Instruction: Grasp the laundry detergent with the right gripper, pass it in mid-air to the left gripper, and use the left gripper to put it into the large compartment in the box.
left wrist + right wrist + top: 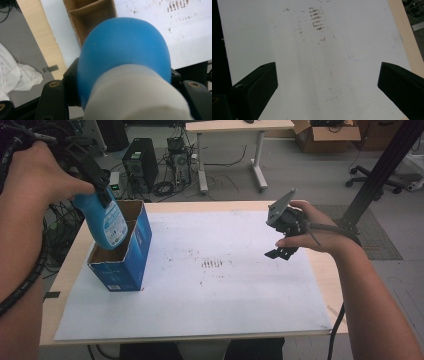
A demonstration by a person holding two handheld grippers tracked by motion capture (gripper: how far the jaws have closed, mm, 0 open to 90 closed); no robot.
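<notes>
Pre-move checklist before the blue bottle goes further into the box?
1. Grip: left tool shut on the blue bottle near its white cap: ok.
2. Bottle over the box's open top, lower end inside the rear compartment: ok.
3. Bottle upright: not ok, it leans.
4. Cardboard divider clear of the bottle's base: cannot tell, the bottle hides it.
5. Box steady on the white sheet: cannot tell, nothing holds it.
6. Right tool open, empty, well away over the sheet: ok.
</notes>
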